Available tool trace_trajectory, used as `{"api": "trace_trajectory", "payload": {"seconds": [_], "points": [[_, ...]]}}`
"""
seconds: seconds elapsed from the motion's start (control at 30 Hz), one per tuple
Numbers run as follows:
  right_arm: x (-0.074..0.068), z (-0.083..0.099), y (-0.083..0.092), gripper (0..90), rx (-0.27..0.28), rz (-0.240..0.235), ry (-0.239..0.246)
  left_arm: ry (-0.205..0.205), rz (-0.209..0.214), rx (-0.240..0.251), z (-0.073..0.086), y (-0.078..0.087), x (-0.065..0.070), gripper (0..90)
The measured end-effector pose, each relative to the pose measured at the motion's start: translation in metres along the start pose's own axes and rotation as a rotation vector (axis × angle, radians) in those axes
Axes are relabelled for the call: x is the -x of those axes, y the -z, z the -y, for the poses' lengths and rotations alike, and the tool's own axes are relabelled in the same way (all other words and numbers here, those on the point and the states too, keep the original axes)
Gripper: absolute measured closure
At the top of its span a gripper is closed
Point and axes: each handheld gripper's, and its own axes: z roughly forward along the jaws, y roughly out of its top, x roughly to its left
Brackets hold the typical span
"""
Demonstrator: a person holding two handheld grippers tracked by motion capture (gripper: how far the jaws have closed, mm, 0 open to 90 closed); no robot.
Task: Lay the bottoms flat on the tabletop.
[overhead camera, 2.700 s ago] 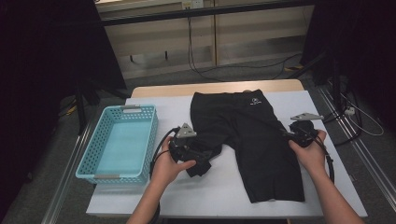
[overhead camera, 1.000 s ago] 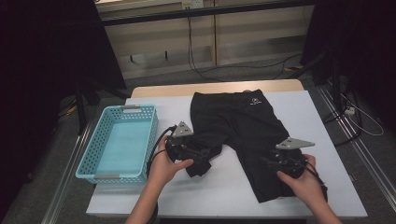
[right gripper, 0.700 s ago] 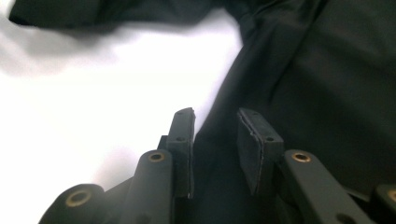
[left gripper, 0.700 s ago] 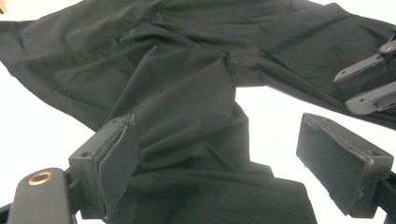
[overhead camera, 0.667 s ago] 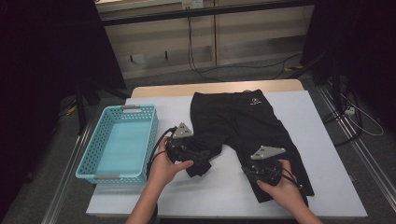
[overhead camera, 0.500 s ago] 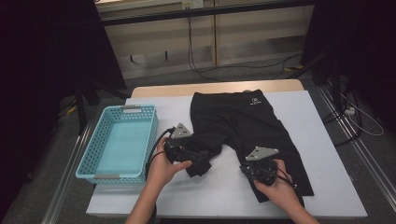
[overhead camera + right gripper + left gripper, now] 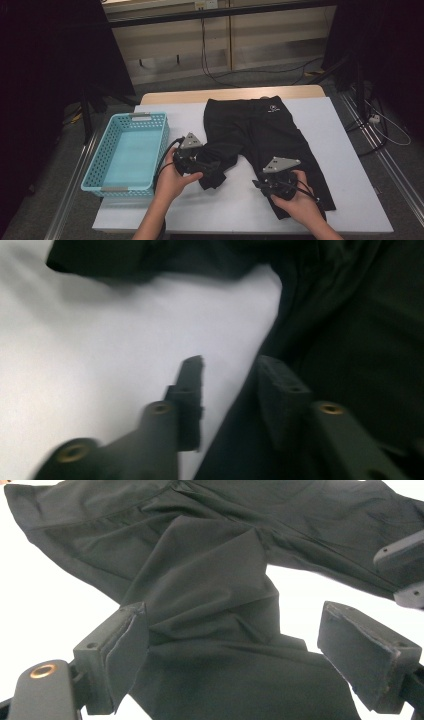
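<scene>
Fingers astride shorts hem; right gripper opening.

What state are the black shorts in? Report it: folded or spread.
Mostly spread: the black shorts lie flat on the table, one leg bunched inward.

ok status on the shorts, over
Left gripper open, bunched leg of shorts between fingers. Right gripper just reopening at other leg's edge. Nothing in the way.

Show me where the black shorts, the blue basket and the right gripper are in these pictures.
black shorts (image 7: 260, 125), high view, on the upper cloth below the waistband.
blue basket (image 7: 95, 186), high view, on its near rim.
right gripper (image 7: 227, 377), right gripper view, midway between its fingertips.
</scene>
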Motion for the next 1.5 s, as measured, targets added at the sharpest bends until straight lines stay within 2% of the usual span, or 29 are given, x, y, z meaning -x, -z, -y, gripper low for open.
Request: {"api": "trace_trajectory", "payload": {"seconds": [0.13, 0.27, 0.4, 0.53, 0.6, 0.63, 0.67, 0.73, 0.77, 0.8, 0.87, 0.97, 1.07, 1.17, 1.3, 1.37, 1.43, 1.5], "points": [[-0.003, -0.006, -0.004, 47.5, 0.030, -0.003, 0.027, 0.011, -0.003, 0.002, 0.001, 0.003, -0.002, 12.7], [0.000, -0.007, -0.009, 41.3, 0.034, 0.000, 0.014, 0.017, -0.018, -0.004, 0.004, 0.003, -0.004, 12.3], [0.005, -0.005, -0.009, 35.4, 0.042, 0.015, -0.009, 0.035, -0.049, -0.011, 0.008, -0.001, -0.005, 12.6], [0.008, -0.001, -0.005, 32.4, 0.051, 0.026, -0.028, 0.032, -0.043, -0.035, 0.009, -0.010, -0.001, 18.5], [0.010, 0.001, -0.003, 32.2, 0.053, 0.022, -0.035, 0.010, -0.005, -0.067, 0.011, -0.015, 0.003, 32.8], [0.010, 0.001, -0.002, 32.1, 0.057, 0.024, -0.037, -0.006, 0.001, -0.080, 0.012, -0.018, 0.006, 36.0], [0.011, 0.002, -0.001, 32.2, 0.061, 0.024, -0.042, -0.003, 0.009, -0.099, 0.013, -0.020, 0.008, 37.4], [0.012, 0.002, 0.000, 32.1, 0.063, 0.028, -0.044, -0.001, 0.038, -0.120, 0.015, -0.025, 0.010, 47.9], [0.013, 0.002, 0.000, 32.2, 0.063, 0.028, -0.044, 0.008, 0.043, -0.141, 0.017, -0.027, 0.012, 50.1], [0.013, 0.002, -0.001, 32.1, 0.063, 0.026, -0.043, 0.010, 0.051, -0.152, 0.018, -0.029, 0.012, 57.5], [0.012, 0.002, -0.001, 32.1, 0.062, 0.023, -0.041, 0.017, 0.067, -0.172, 0.021, -0.032, 0.014, 66.1], [0.010, 0.002, -0.002, 32.1, 0.063, 0.016, -0.033, 0.015, 0.084, -0.170, 0.019, -0.033, 0.016, 79.4], [0.010, 0.001, -0.001, 32.1, 0.065, 0.016, -0.032, 0.011, 0.084, -0.167, 0.019, -0.033, 0.018, 83.9], [0.011, 0.002, -0.001, 31.9, 0.064, 0.018, -0.033, 0.019, 0.104, -0.138, 0.015, -0.029, 0.018, 86.0], [0.011, 0.001, 0.000, 31.9, 0.072, 0.013, -0.029, -0.002, 0.147, -0.069, 0.003, -0.020, 0.025, 86.1], [0.011, 0.001, 0.001, 31.8, 0.073, 0.010, -0.028, -0.005, 0.183, -0.044, -0.002, -0.019, 0.031, 86.1], [0.010, 0.001, 0.001, 31.8, 0.074, 0.007, -0.025, -0.019, 0.215, -0.044, -0.003, -0.021, 0.038, 86.0], [0.010, 0.000, 0.001, 31.8, 0.076, 0.002, -0.027, -0.038, 0.229, -0.053, -0.003, -0.026, 0.043, 85.8]]}}
